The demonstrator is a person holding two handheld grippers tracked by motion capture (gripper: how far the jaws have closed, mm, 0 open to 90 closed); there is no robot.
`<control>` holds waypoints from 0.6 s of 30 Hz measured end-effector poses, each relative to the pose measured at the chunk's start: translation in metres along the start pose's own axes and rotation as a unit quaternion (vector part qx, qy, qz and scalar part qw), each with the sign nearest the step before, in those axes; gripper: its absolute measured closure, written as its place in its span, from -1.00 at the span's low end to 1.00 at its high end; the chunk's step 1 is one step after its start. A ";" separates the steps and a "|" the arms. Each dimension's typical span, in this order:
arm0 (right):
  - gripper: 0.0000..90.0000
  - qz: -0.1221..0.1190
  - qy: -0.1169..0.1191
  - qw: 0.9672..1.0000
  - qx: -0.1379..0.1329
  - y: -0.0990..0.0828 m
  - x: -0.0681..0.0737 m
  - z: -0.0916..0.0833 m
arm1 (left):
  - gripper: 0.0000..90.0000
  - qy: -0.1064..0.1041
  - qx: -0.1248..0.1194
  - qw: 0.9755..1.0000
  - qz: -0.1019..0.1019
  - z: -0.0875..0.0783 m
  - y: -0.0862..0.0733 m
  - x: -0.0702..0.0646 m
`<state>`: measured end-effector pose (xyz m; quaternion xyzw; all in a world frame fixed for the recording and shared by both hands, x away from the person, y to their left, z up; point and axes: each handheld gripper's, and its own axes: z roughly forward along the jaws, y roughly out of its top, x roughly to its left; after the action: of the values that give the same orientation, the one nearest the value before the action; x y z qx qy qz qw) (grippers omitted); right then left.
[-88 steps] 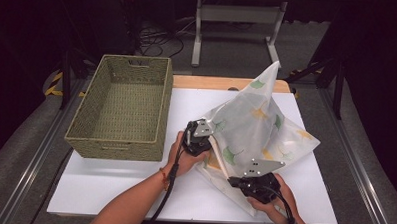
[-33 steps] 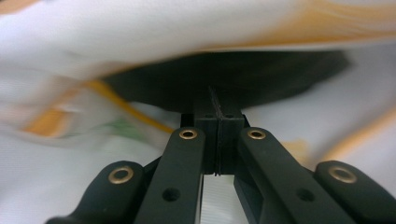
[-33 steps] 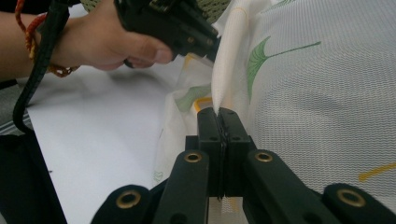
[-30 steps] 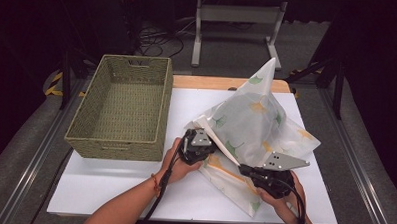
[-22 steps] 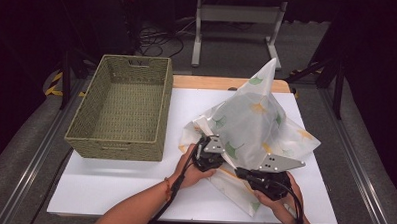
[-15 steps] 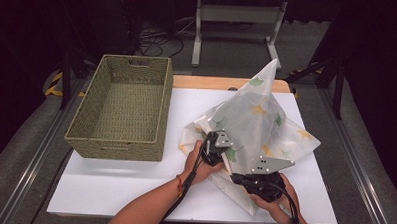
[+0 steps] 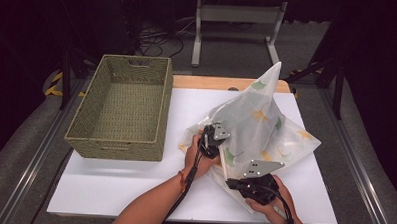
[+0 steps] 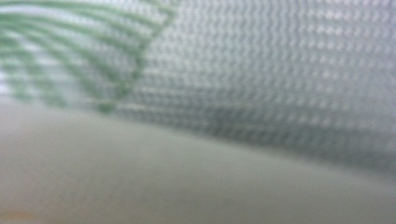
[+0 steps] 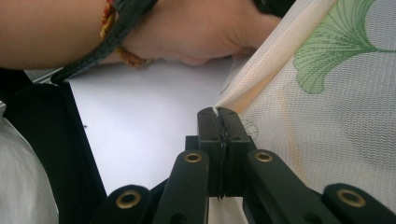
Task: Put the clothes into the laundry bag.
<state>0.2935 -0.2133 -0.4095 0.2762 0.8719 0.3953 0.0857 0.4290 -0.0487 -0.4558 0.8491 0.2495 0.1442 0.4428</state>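
A sheer white mesh cloth (image 7: pixel 256 119) printed with green and yellow leaves stands in a peak on the right half of the white table (image 7: pixel 133 190). My left gripper (image 7: pixel 219 147) is pushed into the cloth's left folds. Its jaws are hidden, and cloth (image 8: pixel 261 70) lies right against its camera, blurred. My right gripper (image 7: pixel 230 181) is at the cloth's near edge, pointing toward the left hand. In the right gripper view the jaws (image 9: pixel 218 112) are shut with the cloth's (image 9: pixel 336 102) hem pinched between them.
An empty woven green basket (image 7: pixel 118 139) stands on the left of the table, close to the left hand. A wooden strip (image 7: pixel 212 83) runs along the table's far edge. Bare white tabletop lies in front of the basket.
My left gripper has moved right, from the cloth's left corner into its folds. The right gripper has shifted slightly left and down along the near edge. The cloth's peak stays up.
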 end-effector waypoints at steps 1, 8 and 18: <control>0.98 0.000 -0.001 1.000 0.001 0.000 0.000 0.000 | 1.00 -0.002 0.002 1.000 0.004 -0.001 0.000 0.000; 0.98 0.002 -0.039 0.999 -0.024 0.001 -0.006 -0.013 | 1.00 -0.030 -0.002 0.999 0.037 -0.026 -0.001 0.003; 0.98 0.029 -0.068 0.992 -0.100 0.006 -0.011 -0.037 | 1.00 -0.130 0.001 0.989 0.075 -0.041 -0.025 -0.017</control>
<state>0.2911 -0.2401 -0.3809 0.3174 0.8119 0.4630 0.1603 0.3888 -0.0180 -0.4533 0.8773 0.1256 0.0652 0.4586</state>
